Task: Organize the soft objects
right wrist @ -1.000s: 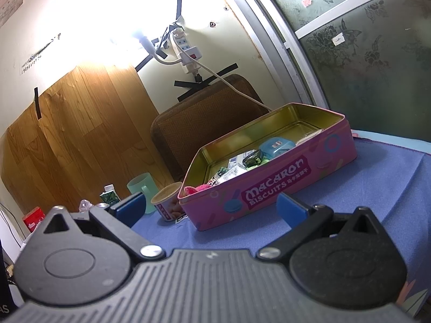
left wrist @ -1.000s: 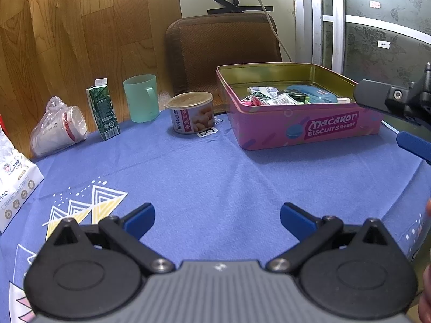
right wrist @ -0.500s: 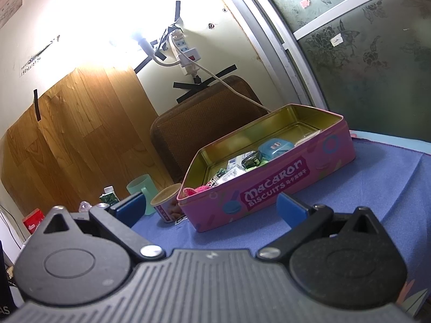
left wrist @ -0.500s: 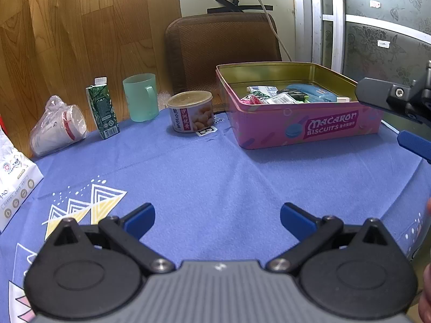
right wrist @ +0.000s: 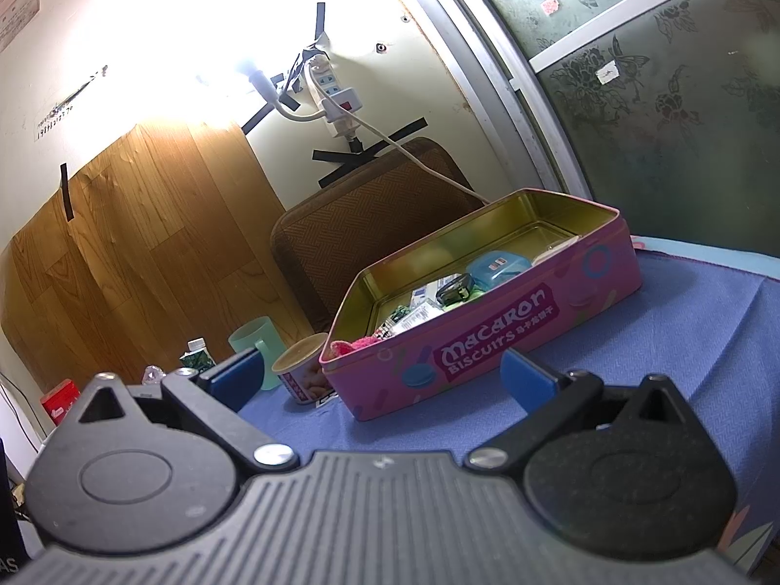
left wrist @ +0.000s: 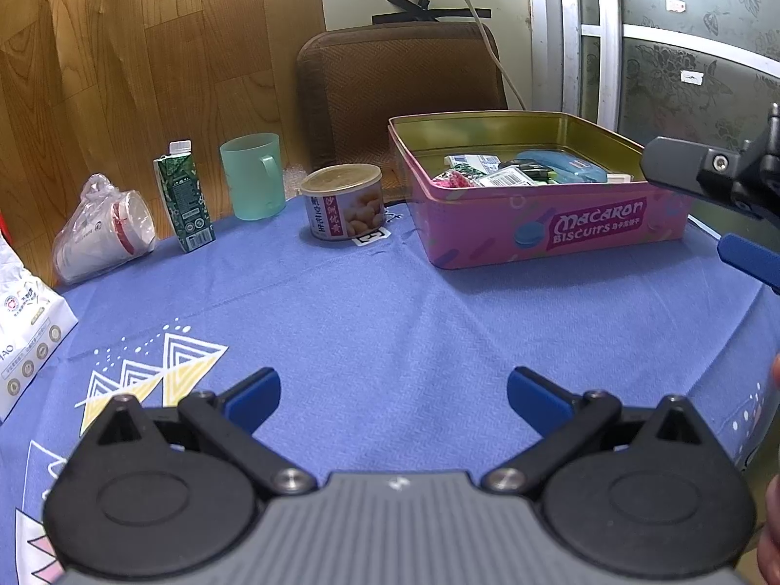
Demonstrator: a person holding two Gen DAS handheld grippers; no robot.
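A pink "Macaron Biscuits" tin (left wrist: 560, 239) (right wrist: 487, 346) stands open on the blue tablecloth (left wrist: 390, 321), holding several small packets, a blue pouch (left wrist: 560, 165) (right wrist: 497, 265) and a pink fluffy item (left wrist: 456, 178) (right wrist: 351, 345). My left gripper (left wrist: 392, 397) hangs open and empty over the cloth, well in front of the tin. My right gripper (right wrist: 380, 375) is open and empty too, tilted, just short of the tin's front wall. In the left wrist view, the right gripper's fingers (left wrist: 682, 170) show at the right edge, beside the tin.
Left of the tin stand a round can (left wrist: 341, 202), a green mug (left wrist: 251, 175), a green carton (left wrist: 184, 195) and bagged paper cups (left wrist: 105, 236). A white packet (left wrist: 24, 336) lies at the left edge. A brown chair back (left wrist: 399, 78) rises behind the table.
The tin has drifted slightly lower in the left wrist view. Both grippers stay open; the right view has barely shifted.
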